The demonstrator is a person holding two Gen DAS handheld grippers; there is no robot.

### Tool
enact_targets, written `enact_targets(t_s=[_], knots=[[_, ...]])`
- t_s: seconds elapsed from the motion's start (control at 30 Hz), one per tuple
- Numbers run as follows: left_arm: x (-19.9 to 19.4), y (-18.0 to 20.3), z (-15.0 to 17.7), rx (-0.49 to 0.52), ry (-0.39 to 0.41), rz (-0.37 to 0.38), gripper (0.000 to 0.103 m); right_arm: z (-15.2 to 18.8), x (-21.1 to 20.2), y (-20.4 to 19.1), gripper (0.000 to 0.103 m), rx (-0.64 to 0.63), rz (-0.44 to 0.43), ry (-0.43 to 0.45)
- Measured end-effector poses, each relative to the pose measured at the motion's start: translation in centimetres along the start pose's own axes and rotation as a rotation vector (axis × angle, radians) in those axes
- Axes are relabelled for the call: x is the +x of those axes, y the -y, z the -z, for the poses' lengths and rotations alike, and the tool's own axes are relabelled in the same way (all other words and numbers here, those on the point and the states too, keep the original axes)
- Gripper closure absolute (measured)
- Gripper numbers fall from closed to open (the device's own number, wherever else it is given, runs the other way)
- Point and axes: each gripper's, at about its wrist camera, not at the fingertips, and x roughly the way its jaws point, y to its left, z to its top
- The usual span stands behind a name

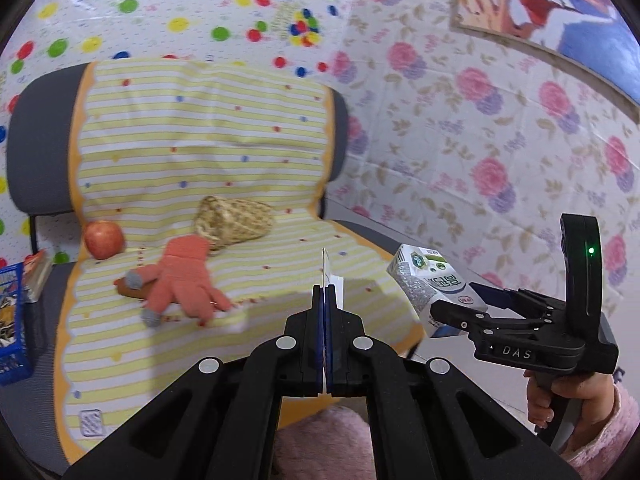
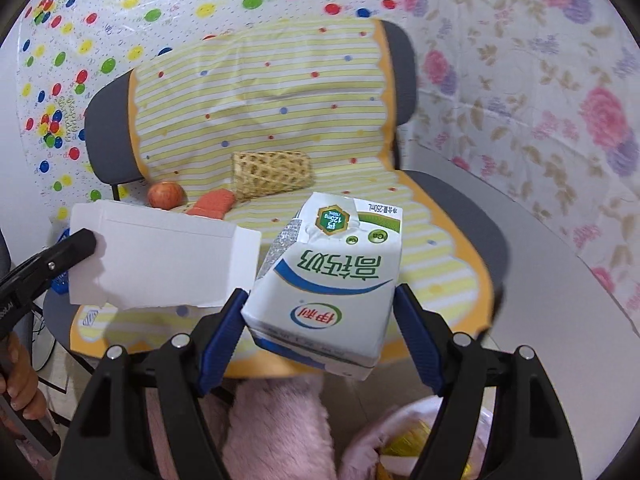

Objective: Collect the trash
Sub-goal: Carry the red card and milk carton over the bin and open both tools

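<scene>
My left gripper [image 1: 325, 292] is shut on a flat white piece of cardboard [image 1: 329, 270], seen edge-on in the left wrist view. In the right wrist view the same cardboard [image 2: 160, 264] shows as a broad white sheet, with the left gripper [image 2: 86, 242] clamped on its left edge. My right gripper [image 2: 320, 294] is shut on a white, green and blue milk carton [image 2: 328, 276], its blue pads against both sides. The carton [image 1: 428, 276] and right gripper [image 1: 460, 300] hang in the air to the right of the chair seat.
A grey chair [image 1: 40, 140] with a yellow striped cover [image 1: 200, 132] carries a red apple [image 1: 103, 239], an orange glove [image 1: 184, 276] and a woven basket [image 1: 234, 220] on its side. A blue crate [image 1: 12, 320] stands at the left. Pink fuzzy fabric [image 2: 272, 428] lies below the grippers.
</scene>
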Motion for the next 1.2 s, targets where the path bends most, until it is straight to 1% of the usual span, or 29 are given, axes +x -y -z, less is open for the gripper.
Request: enact_targets(t_s=[0.13,0.27,0.37,0.53,0.7,0.83,0.97,1.03,1.07,1.1,1.17,1.2], knots=[[0.7,3.5,1.1,0.052,-0.027,0.064,0.103,1.9,-2.7,2.3,0.03,0.023,0.062,0.002],[1.5,6.7,2.6,0.102,-0.072,0.126,0.103,4.5,-5.1,4.5,0.029,0.049,0.13,-0.01],[2.0,8.7,3.7,0.14,-0.095,0.166,0.103,6.4,-6.7,5.7,0.029,0.066,0.177,-0.025],[3.3,12.2,5.7,0.183,-0.156,0.258,0.103,9.3,-8.7,7.2,0.029,0.095,0.235,-0.054],[5.0,14.2,7.5,0.223,-0.216,0.297,0.103,11.9,-9.7,8.5,0.029,0.121,0.273,-0.095],[6.9,15.3,8.6,0.241,-0.265,0.307,0.103,13.7,-9.1,10.1,0.029,0.154,0.285,-0.138],[8.5,16.1,8.8,0.253,-0.293,0.31,0.1,14.4,-8.1,11.5,0.028,0.186,0.28,-0.156],[9.5,16.3,8.9,0.248,-0.313,0.307,0.095,14.7,-7.4,12.4,0.027,0.211,0.279,-0.169],[9.9,16.3,9.0,0.239,-0.325,0.302,0.082,14.8,-7.2,12.7,0.025,0.221,0.278,-0.172],[10.0,16.2,9.0,0.232,-0.325,0.293,0.067,14.9,-7.1,13.0,0.024,0.234,0.276,-0.176],[9.9,15.7,8.9,0.223,-0.313,0.274,0.052,15.0,-7.2,13.3,0.024,0.248,0.271,-0.17],[9.8,15.5,8.9,0.22,-0.307,0.263,0.048,14.9,-7.3,13.4,0.024,0.247,0.272,-0.168]])
